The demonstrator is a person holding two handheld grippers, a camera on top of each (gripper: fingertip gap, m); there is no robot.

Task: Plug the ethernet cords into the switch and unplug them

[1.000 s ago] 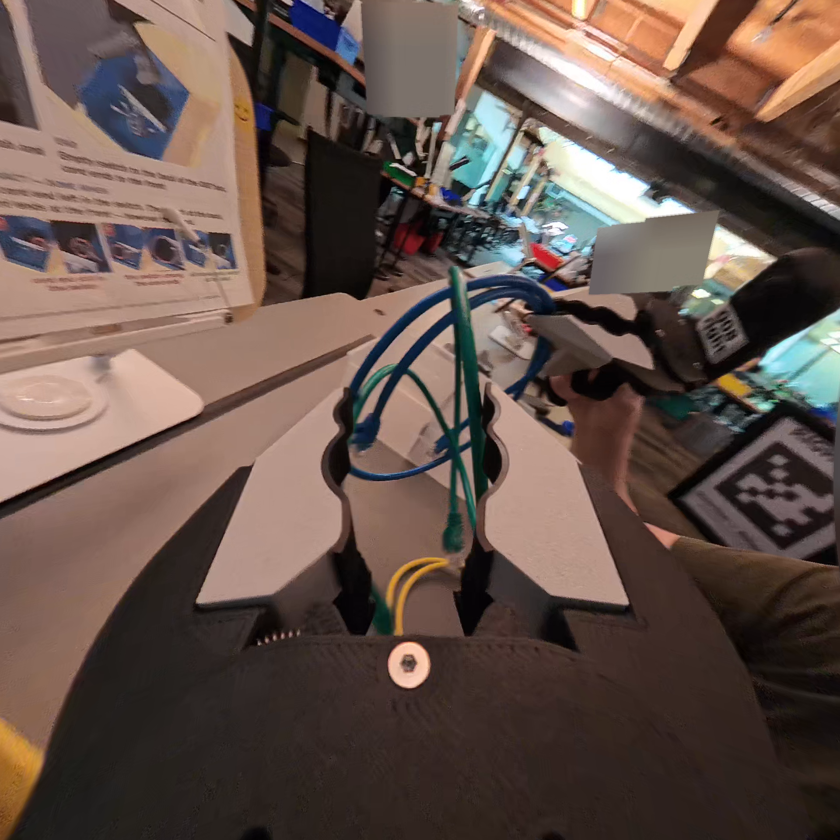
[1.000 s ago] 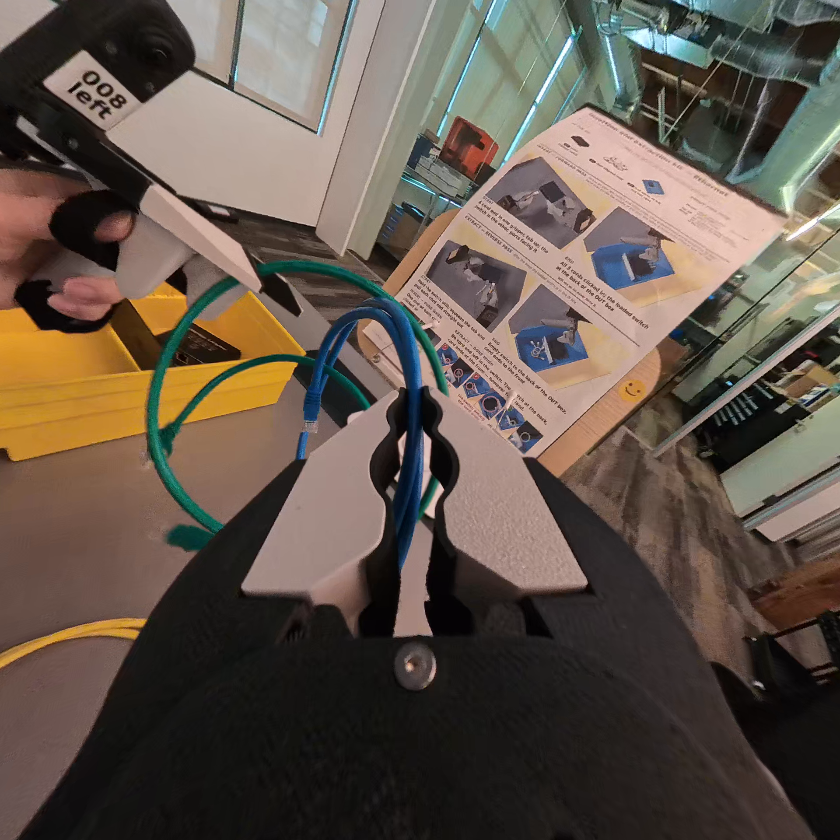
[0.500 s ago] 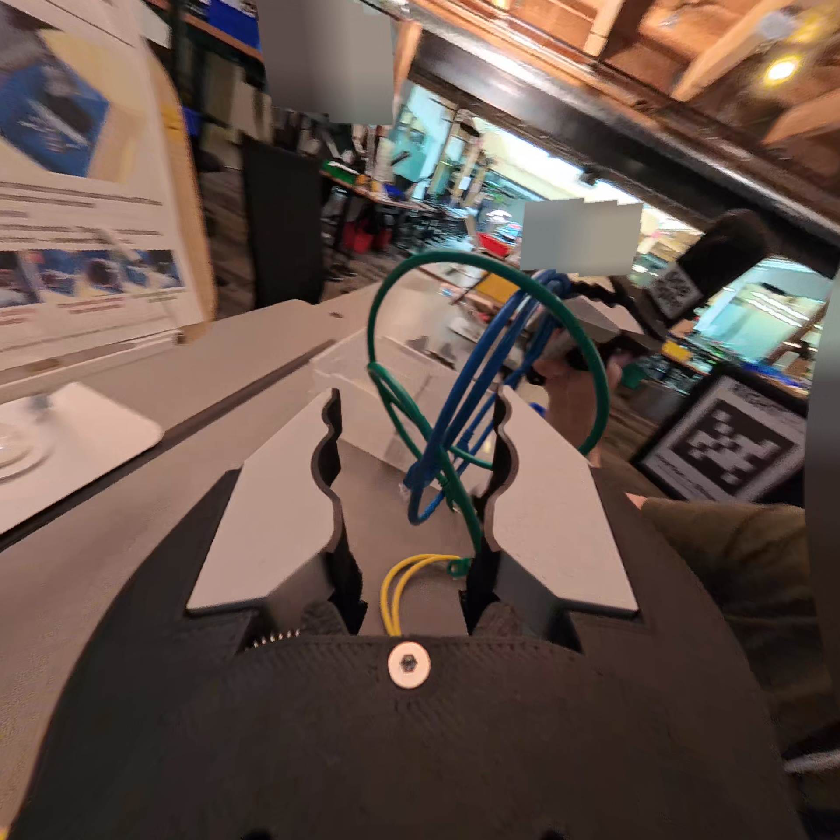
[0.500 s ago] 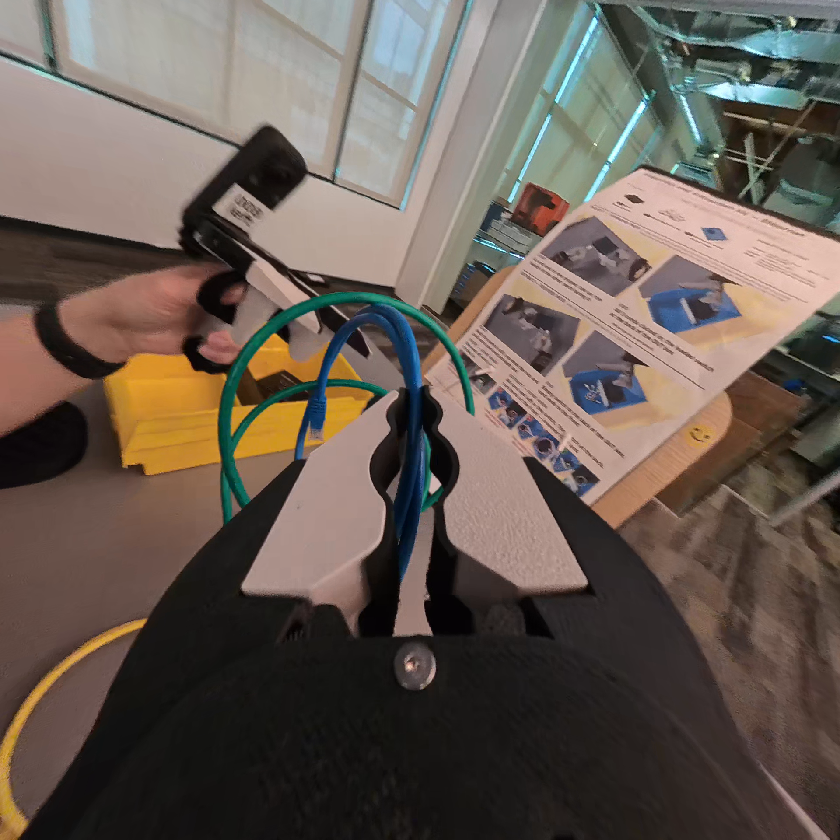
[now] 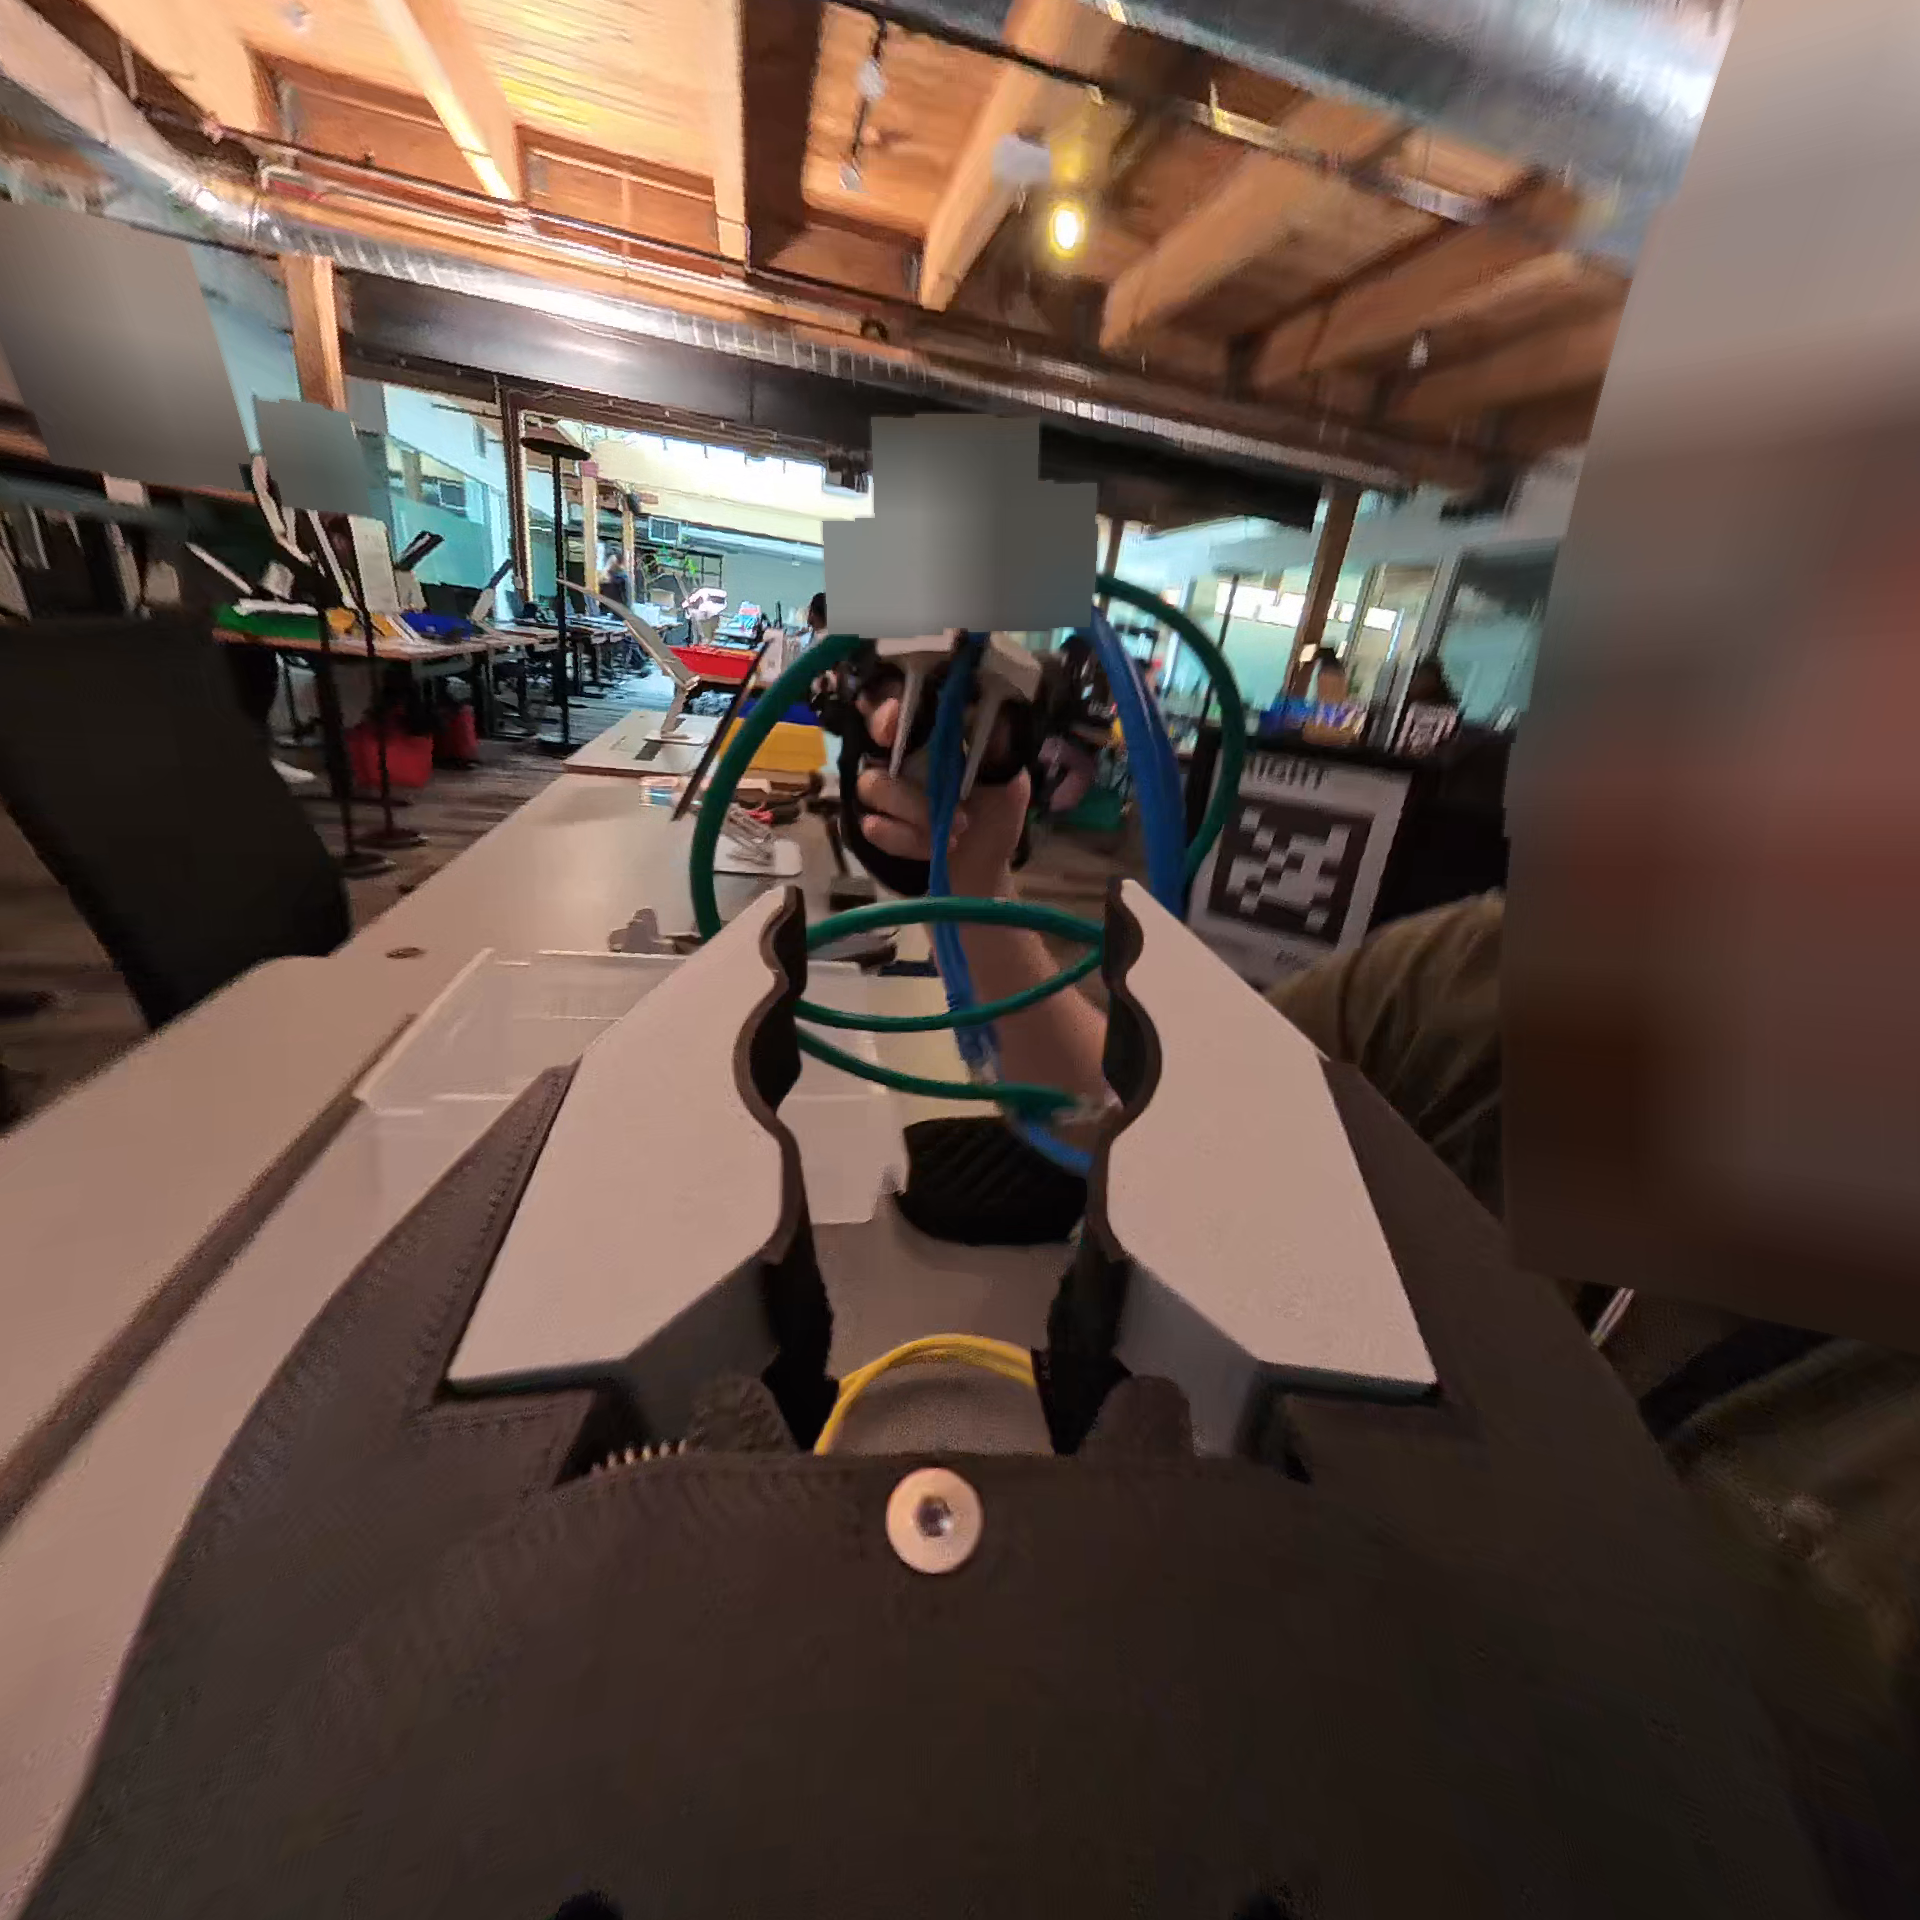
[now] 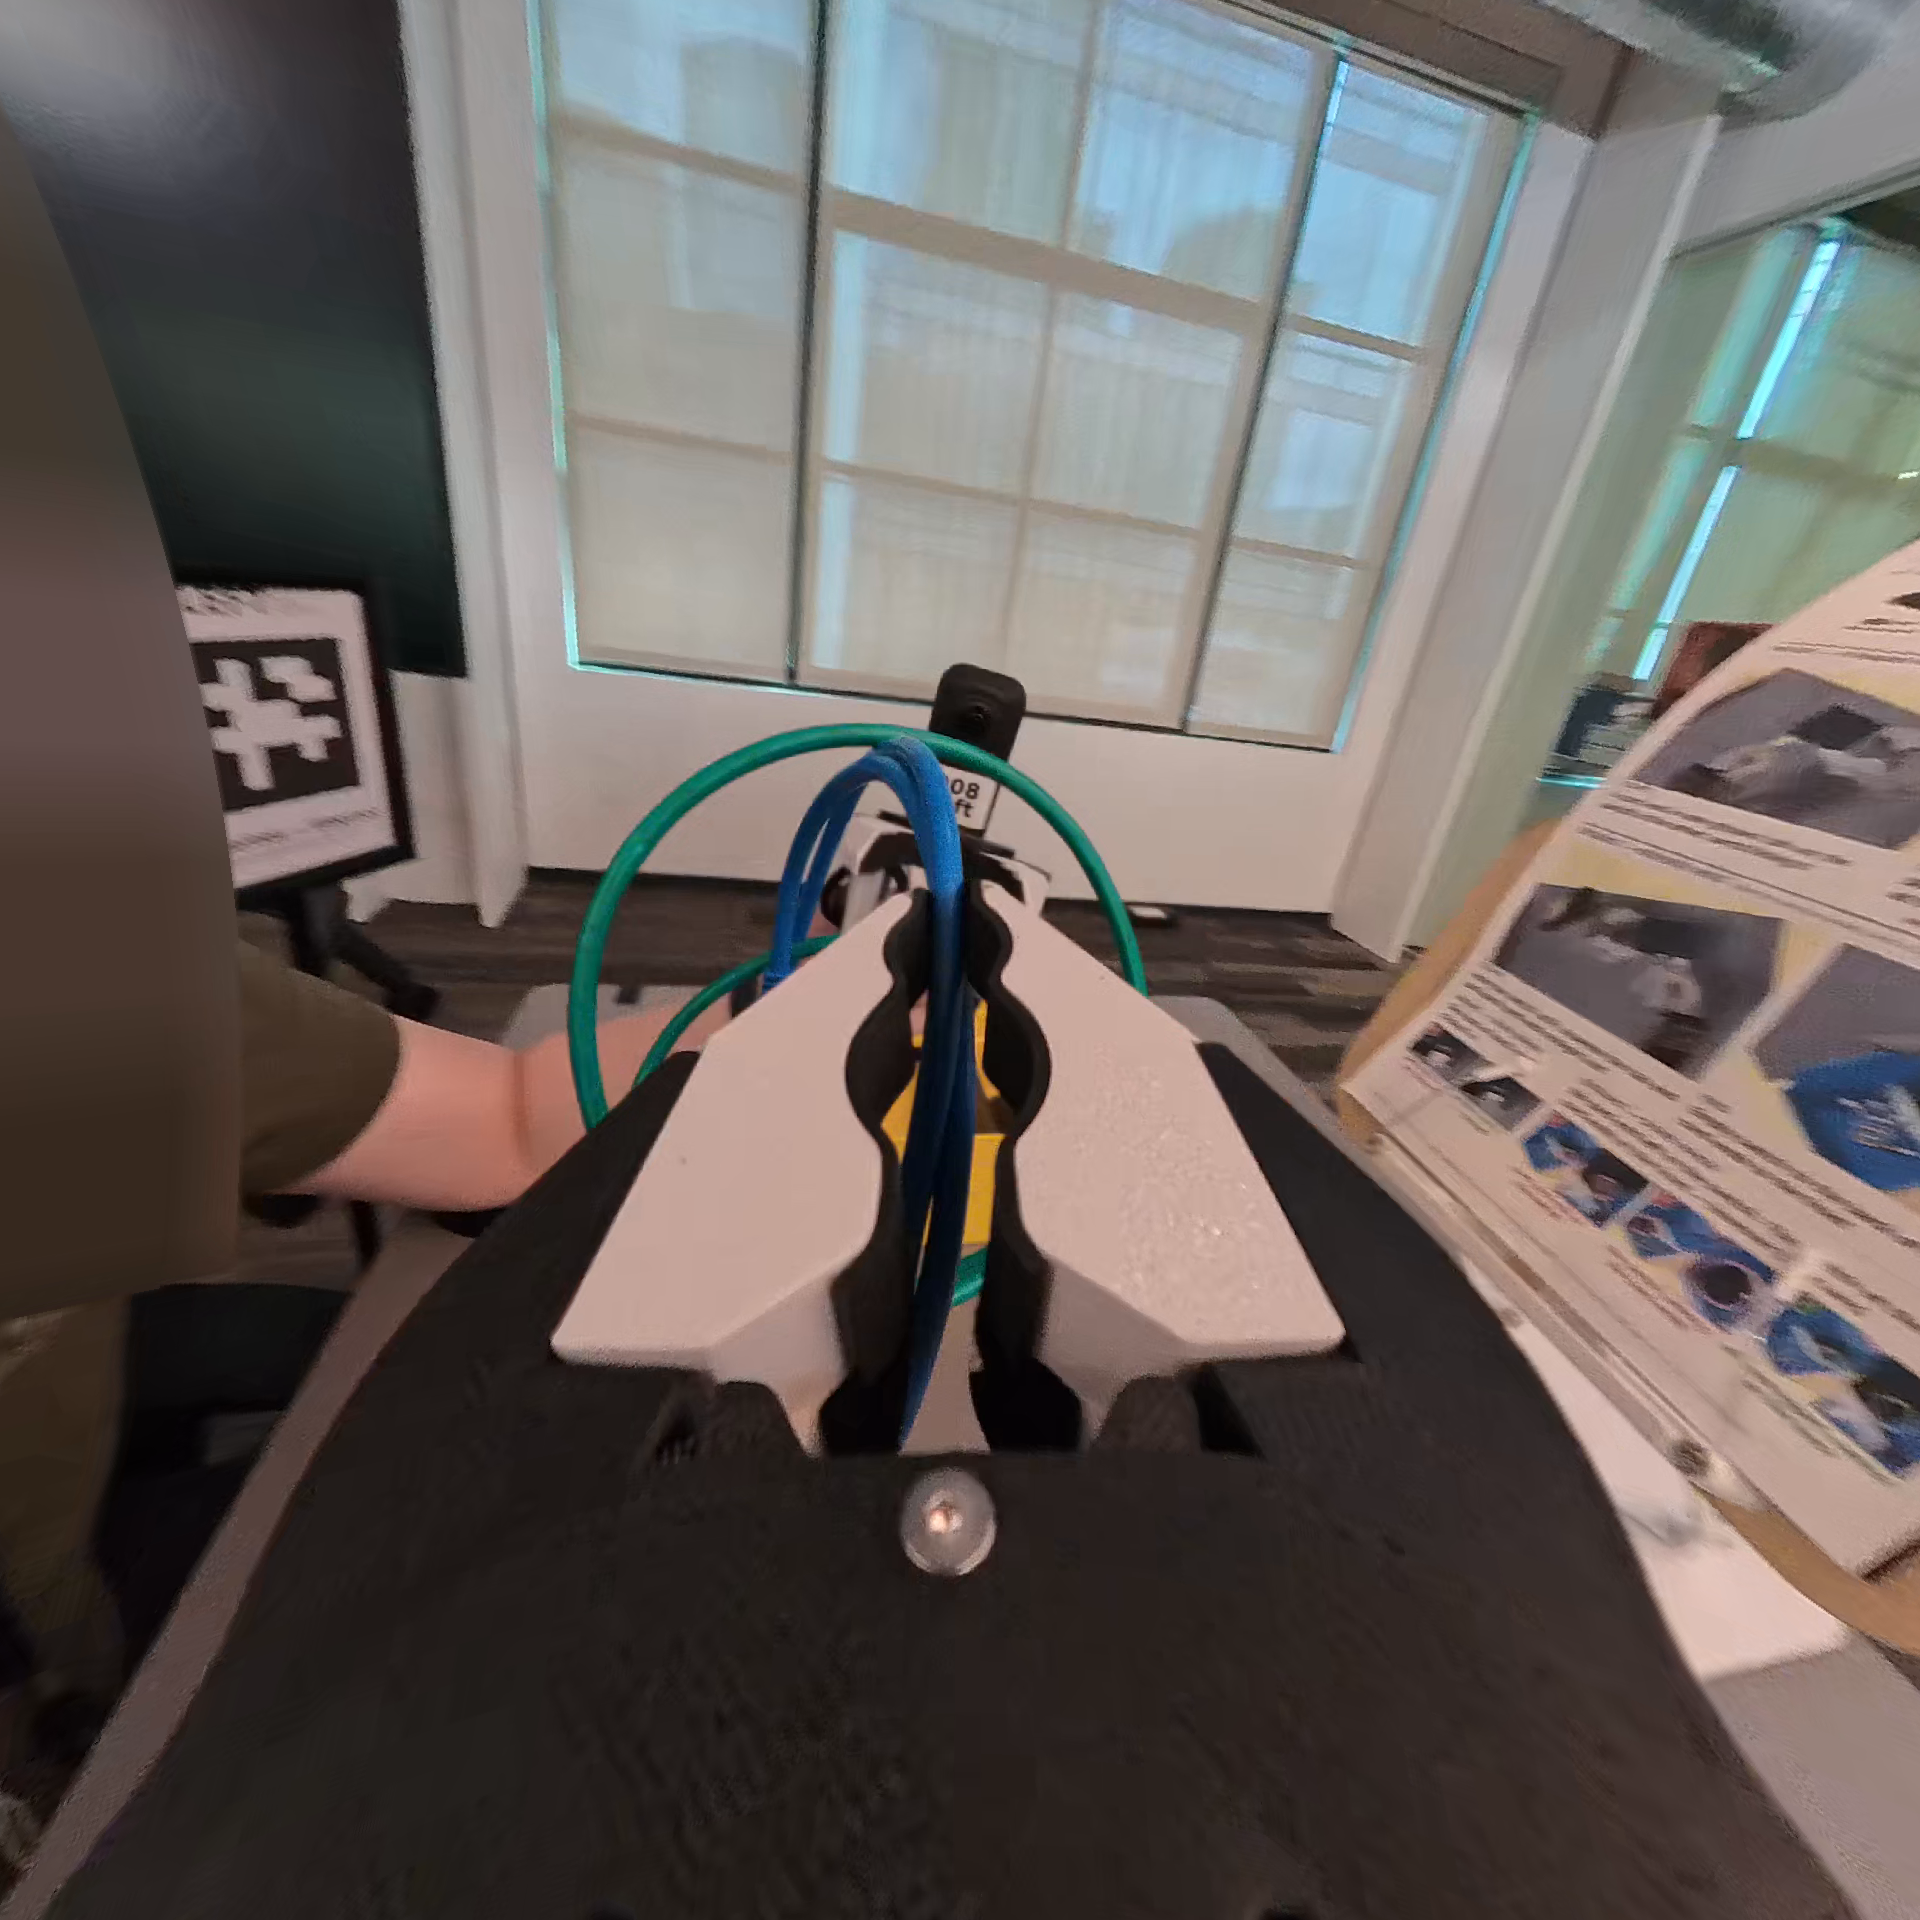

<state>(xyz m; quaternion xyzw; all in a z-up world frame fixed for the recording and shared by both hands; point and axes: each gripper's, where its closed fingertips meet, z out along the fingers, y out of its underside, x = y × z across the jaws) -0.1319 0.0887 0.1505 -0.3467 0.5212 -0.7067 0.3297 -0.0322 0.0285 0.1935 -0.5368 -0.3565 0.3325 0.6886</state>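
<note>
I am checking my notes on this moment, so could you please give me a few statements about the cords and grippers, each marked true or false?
1. The right gripper is shut on the blue cord. True.
2. The left gripper is clamped on the green cord. False: it is open, and the green loops only show through the gap between its fingers.
3. A yellow cord lies on the table below the left gripper. True.
4. The blue cord's plug sits in the switch. False: it dangles free in the air.
5. The green cord hangs in coils. True.
</note>
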